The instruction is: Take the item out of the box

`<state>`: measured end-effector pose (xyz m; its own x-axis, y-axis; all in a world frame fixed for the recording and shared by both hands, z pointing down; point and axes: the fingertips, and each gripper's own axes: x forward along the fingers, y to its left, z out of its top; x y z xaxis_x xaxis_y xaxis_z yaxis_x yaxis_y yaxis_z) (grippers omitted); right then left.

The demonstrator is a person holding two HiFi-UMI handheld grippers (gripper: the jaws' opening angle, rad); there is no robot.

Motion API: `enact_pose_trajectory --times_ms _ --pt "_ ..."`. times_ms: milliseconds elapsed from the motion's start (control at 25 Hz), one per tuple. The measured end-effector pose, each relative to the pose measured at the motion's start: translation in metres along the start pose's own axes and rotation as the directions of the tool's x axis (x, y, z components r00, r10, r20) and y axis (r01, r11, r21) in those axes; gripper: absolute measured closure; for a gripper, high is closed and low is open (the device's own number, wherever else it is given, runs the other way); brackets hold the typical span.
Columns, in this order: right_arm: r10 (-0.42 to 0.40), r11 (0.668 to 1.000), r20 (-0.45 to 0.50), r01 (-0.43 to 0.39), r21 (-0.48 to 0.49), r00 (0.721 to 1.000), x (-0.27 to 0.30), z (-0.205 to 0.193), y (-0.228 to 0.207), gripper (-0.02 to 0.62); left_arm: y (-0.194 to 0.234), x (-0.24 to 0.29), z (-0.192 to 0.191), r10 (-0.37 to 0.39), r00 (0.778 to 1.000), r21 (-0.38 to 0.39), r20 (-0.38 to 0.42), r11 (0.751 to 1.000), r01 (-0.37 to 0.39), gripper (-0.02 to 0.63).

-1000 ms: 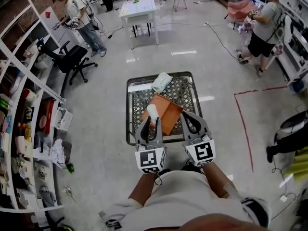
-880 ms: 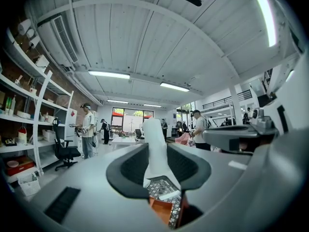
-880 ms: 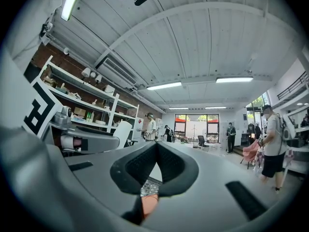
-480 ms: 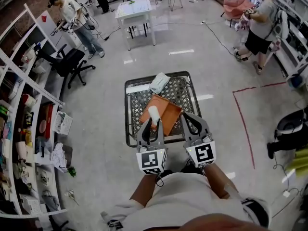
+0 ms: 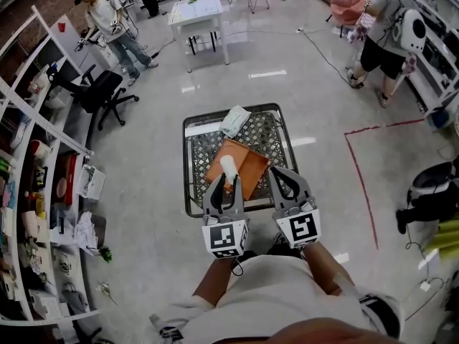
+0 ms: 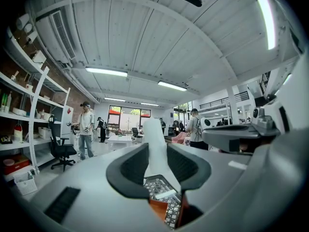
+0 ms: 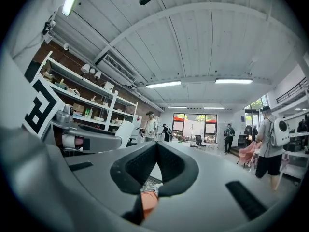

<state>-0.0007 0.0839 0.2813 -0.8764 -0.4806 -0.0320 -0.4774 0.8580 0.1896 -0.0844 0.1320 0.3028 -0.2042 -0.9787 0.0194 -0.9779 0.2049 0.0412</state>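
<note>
Markings: each gripper carries a cube with black-and-white square markers, seen on the left gripper (image 5: 228, 180) and the right gripper (image 5: 281, 176). Print on the white packet (image 5: 235, 120) at the far end of the cart is too small to read.

Clearances: the orange box (image 5: 251, 165) lies diagonally inside the wire cart (image 5: 188, 165), its corners close to the rim. Bare floor (image 5: 143, 192) surrounds the cart. Shelves (image 5: 43, 156) stand well apart on the left, and a red floor line (image 5: 362, 178) runs to the right.

Left gripper (image 6: 157, 164): jaws set narrow, clamped on the white item (image 6: 155, 144). The item stands upright between the pads and reaches past the tips. In the head view the white item (image 5: 228, 165) overlaps the left part of the box. In the left gripper view the box (image 6: 159, 208) and the cart mesh (image 6: 159, 185) show below the jaws.

Right gripper (image 7: 155, 151): jaws pressed together at the tips, nothing between them. It is held just beside the left gripper, over the near rim of the cart.
</note>
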Motion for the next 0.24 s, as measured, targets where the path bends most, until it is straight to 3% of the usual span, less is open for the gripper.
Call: enact_pose_trajectory --times_ms 240 --pt "0.013 1.0 -0.004 -0.013 -0.013 1.0 0.0026 0.0007 0.0024 0.591 0.0 0.0018 -0.001 -0.003 1.0 -0.016 -0.004 1.0 0.003 0.482"
